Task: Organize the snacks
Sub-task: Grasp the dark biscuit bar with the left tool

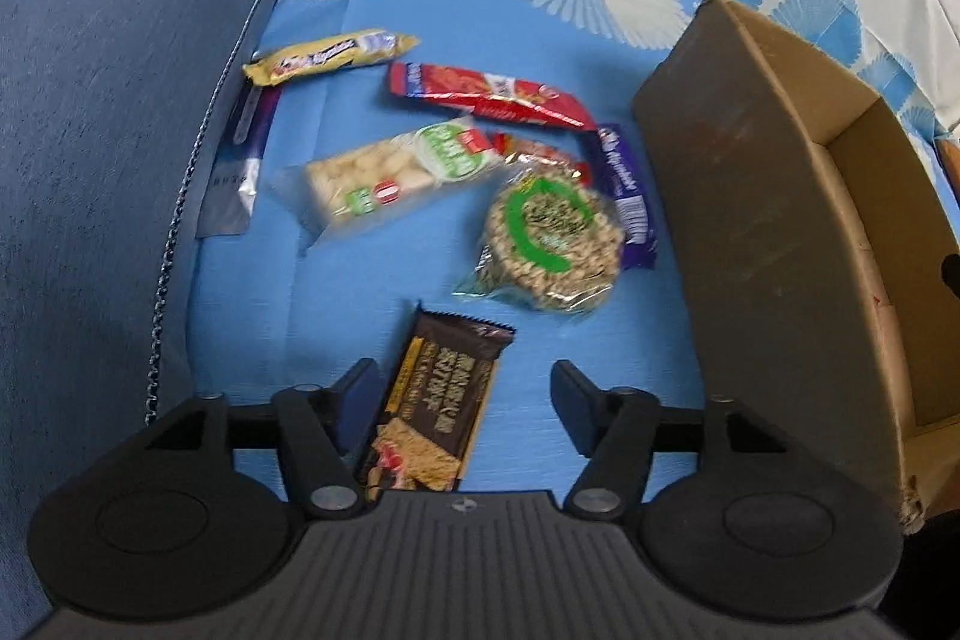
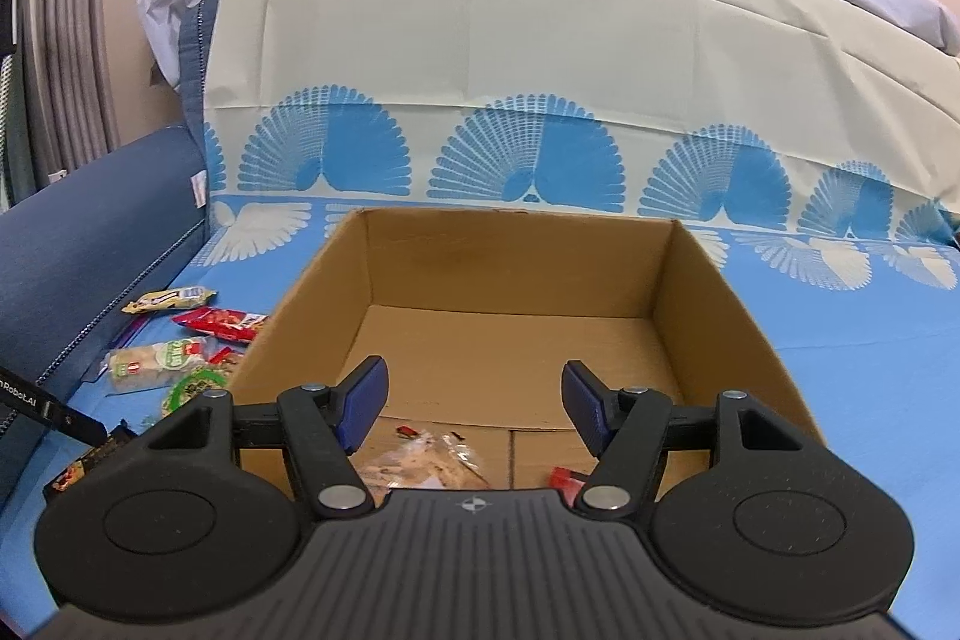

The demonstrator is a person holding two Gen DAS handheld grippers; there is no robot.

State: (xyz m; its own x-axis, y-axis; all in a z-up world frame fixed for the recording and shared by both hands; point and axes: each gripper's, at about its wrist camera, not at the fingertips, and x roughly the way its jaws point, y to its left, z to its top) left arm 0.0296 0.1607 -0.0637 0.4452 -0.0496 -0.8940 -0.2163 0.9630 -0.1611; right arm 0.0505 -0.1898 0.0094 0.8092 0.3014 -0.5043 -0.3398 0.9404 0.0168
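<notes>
A: While the left gripper (image 1: 462, 400) hangs wide open and empty over the brown bar (image 1: 441, 406), beside the cardboard box (image 1: 750, 220), what might fail?

B: One pad may catch only the wrapper's edge and slip.

A: And the right gripper (image 2: 474, 406)?

B: Open too, holding nothing, above the box's clear packet (image 2: 420, 460). It could bump the box wall.

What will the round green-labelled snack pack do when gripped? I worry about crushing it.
The round snack pack looks like a puffed cake in loose clear wrap, so probably light and brittle. Its crinkly film may slip. Lying flat, it seems unlikely to roll.
</notes>
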